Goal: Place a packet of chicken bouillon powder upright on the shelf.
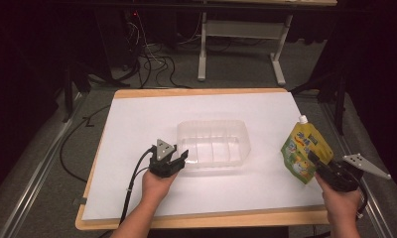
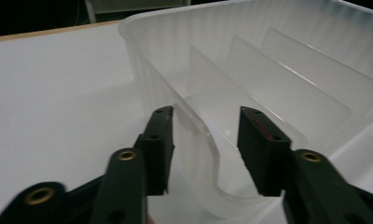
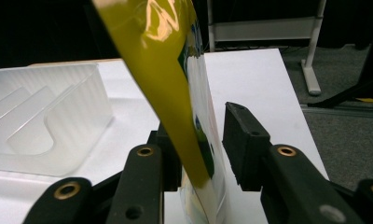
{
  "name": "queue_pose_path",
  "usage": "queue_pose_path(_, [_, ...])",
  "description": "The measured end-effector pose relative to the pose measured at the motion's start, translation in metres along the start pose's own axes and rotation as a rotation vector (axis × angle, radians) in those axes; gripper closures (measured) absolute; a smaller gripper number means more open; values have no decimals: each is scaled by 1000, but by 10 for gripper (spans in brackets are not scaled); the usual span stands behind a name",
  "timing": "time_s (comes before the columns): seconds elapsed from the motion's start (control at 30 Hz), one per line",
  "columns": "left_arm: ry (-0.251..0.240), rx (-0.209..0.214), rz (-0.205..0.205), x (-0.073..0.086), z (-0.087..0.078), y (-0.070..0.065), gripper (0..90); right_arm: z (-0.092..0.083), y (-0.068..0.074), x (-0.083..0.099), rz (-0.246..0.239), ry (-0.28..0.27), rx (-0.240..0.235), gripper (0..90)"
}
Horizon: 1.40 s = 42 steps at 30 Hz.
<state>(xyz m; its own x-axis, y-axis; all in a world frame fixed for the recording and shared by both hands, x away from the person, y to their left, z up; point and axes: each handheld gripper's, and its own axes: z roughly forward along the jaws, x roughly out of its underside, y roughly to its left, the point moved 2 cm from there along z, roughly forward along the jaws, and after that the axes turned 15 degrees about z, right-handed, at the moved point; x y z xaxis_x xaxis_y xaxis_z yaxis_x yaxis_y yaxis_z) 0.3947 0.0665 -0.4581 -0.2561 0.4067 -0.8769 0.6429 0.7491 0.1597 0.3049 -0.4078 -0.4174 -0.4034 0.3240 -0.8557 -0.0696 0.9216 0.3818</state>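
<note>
A clear plastic container (image 1: pixel 212 124) with inner dividers lies in the middle of the white table. My left gripper (image 1: pixel 181 157) is at its near left corner. In the left gripper view that gripper (image 2: pixel 205 116) is open, its jaws straddling the container's wall (image 2: pixel 142 56) without pressing it. At the table's right edge a yellow spout pouch (image 1: pixel 303 151) stands tilted. My right gripper (image 1: pixel 314 159) reaches its lower part from the right. Seen in the right gripper view, the pouch (image 3: pixel 161 70) rests against one jaw of my right gripper (image 3: pixel 201 126) with a gap to the other, so it is open.
White paper (image 1: pixel 137 124) covers the wooden tabletop, whose edge runs close to the pouch on the right. Beyond the table stand a white desk frame (image 1: pixel 241 29) and loose cables (image 1: pixel 152 64) on the floor. The container (image 3: pixel 49 107) lies left of the pouch.
</note>
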Motion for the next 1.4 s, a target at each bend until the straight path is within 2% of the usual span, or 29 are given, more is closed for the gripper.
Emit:
queue_pose_path(0.07, [-4,-5,2,0,1,-2,644,-1,0,0,-6,-2,-6,717])
queue_pose_path(0.17, [-11,-17,10,0,1,-6,692,-2,2,0,-17,-12,-10,759])
queue_pose_path(0.4, [-24,-25,11,-2,6,-18,706,-2,2,1,-31,-24,-15,827])
queue_pose_path(0.57, [-26,-3,41,-7,13,-27,708,0,1,1,-27,-22,-16,853])
queue_pose_path(0.73, [-27,19,42,-11,19,-38,701,0,1,0,-25,-15,-15,875])
queue_pose_path(0.8, [-28,34,47,-13,20,-41,689,0,1,0,-22,-14,-18,893])
queue_pose_path(0.87, [-28,41,48,-13,20,-42,640,0,1,0,-16,-10,-25,900])
queue_pose_path(0.97, [-24,50,52,-13,16,-40,530,1,1,0,-9,-10,-25,900])
queue_pose_path(1.1, [-47,57,74,-15,-2,-30,399,1,1,-2,6,-19,-25,900])
queue_pose_path(1.2, [-66,82,87,-16,-20,-17,367,1,3,-3,18,-24,-32,900])
queue_pose_path(1.27, [-61,92,103,-12,-32,-7,342,0,4,-4,25,-27,-39,900])
queue_pose_path(1.4, [-61,67,128,7,-40,4,307,-3,8,-6,32,-39,-50,900])
